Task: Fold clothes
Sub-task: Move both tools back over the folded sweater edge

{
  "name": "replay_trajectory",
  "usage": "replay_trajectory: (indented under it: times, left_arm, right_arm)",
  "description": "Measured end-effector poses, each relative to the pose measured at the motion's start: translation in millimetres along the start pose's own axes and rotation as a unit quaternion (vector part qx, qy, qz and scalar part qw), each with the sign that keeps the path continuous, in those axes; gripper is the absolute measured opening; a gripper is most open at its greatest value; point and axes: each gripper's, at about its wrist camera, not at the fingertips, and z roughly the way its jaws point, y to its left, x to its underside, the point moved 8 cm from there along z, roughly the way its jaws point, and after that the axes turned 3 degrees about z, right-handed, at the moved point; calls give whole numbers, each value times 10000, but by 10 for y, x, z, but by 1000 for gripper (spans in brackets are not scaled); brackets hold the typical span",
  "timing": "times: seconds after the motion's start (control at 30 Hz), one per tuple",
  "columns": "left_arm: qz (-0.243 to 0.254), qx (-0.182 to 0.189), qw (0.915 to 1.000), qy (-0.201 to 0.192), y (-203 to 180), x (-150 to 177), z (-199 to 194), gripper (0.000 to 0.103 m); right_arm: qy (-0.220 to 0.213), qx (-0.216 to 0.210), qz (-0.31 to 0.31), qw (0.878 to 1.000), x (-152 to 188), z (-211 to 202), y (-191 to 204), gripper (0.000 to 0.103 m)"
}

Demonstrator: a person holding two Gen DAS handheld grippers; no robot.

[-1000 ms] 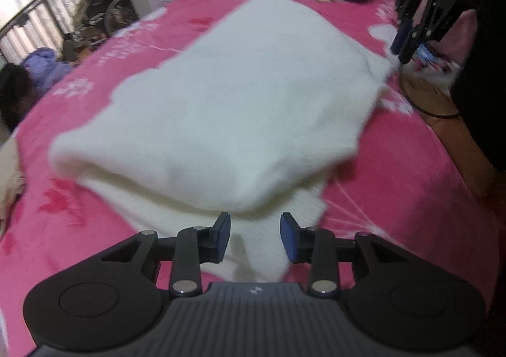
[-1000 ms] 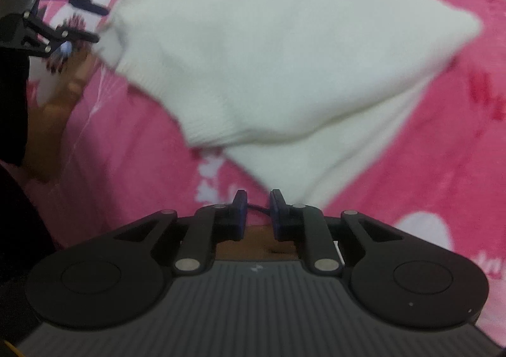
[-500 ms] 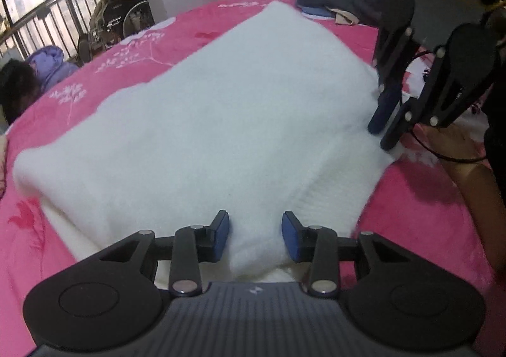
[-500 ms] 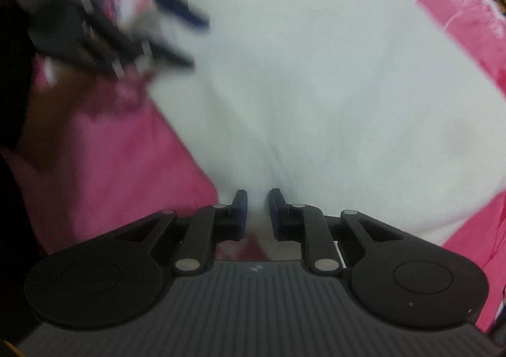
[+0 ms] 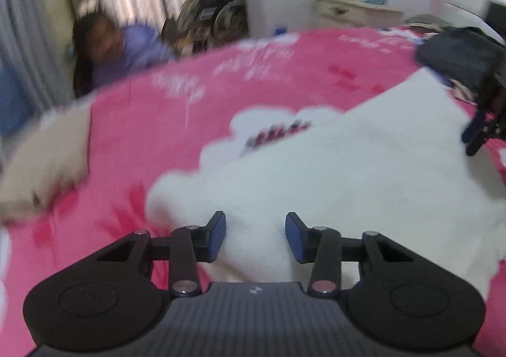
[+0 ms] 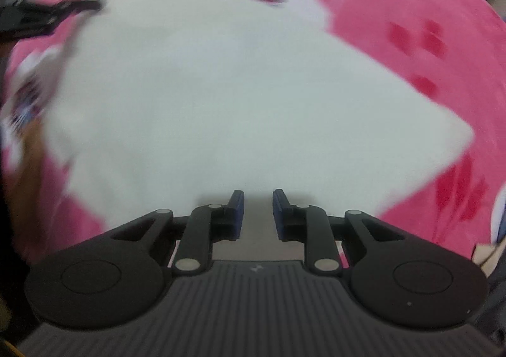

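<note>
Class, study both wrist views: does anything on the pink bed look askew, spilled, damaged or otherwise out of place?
Nothing looks spilled or damaged. The white fluffy knitted garment lies flat, folded, on the pink patterned bedspread, set diagonally. A dark crumpled garment sits unfolded at the far edge. Both views are blurred, so fine detail is unclear.

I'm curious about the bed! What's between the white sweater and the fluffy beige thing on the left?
Only pink bedspread with white and red prints lies between the white sweater and the blurred beige thing. The left wrist view shows it.
</note>
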Motion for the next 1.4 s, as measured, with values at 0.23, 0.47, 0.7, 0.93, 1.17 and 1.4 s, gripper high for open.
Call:
replay_trajectory:
  times: [0.23, 0.47, 0.7, 0.93, 1.17, 1.4]
  left_arm:
    - [-268, 233, 9994, -46, 75, 113, -30, 42]
    - [-474, 13, 9975, -528, 341, -340, -30, 44]
    - [-1815, -180, 9832, -39, 831, 73, 556, 57]
    - [-1800, -214, 9831, -239, 868, -69, 458, 56]
    - [-2454, 114, 9693, -119, 977, 142, 695, 64]
    - [-2181, -23, 9753, -355, 972, -60, 333, 58]
  right_arm:
    - [-504, -295, 851, 9947, 61, -159, -230, 17]
    - [-1973, 368, 1526, 9677, -468, -529, -868, 17]
    - [-1540, 138, 2936, 9433, -91, 159, -1387, 15]
    - [-2158, -42, 3041, 9279, -269, -303, -1416, 15]
    - [-1686, -231, 3732, 9120, -191, 345, -1704, 15]
    - [-1942, -76, 3179, 9280, -146, -321, -1465, 16]
